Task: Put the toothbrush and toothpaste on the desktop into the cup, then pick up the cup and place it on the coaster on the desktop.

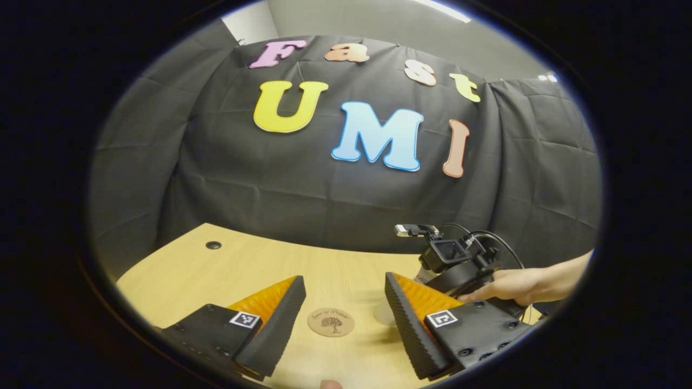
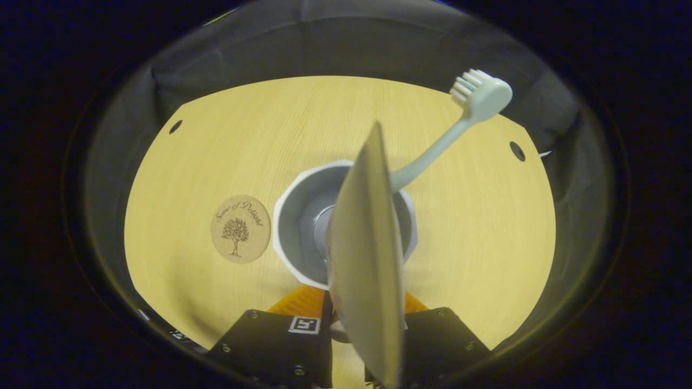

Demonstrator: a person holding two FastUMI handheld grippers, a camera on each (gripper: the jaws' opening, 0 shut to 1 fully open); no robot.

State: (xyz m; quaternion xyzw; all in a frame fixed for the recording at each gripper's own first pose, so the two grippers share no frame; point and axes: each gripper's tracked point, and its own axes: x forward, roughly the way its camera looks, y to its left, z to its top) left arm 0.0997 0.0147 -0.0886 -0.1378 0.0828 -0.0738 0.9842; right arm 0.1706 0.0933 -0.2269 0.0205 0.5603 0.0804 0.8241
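Note:
In the right gripper view I look straight down into the white cup (image 2: 294, 216) on the wooden desk. A pale green toothbrush (image 2: 432, 154) leans in it, head up at the far right. My right gripper (image 2: 359, 305) is shut on the toothpaste tube (image 2: 365, 254), which hangs over the cup's mouth with its lower end inside. The round cork coaster (image 2: 240, 228) lies just left of the cup. In the left gripper view my left gripper (image 1: 343, 281) is open and low over the desk. The coaster (image 1: 331, 322) lies between its fingers, and a sliver of the cup (image 1: 383, 314) peeks out behind the right finger.
The desk (image 2: 476, 227) has cable holes at its far corners (image 2: 175, 127) (image 2: 517, 151). In the left gripper view a hand (image 1: 519, 286) holds the other gripper's body (image 1: 454, 259) above the cup, with cables trailing behind it. Black cloth walls the desk's far side.

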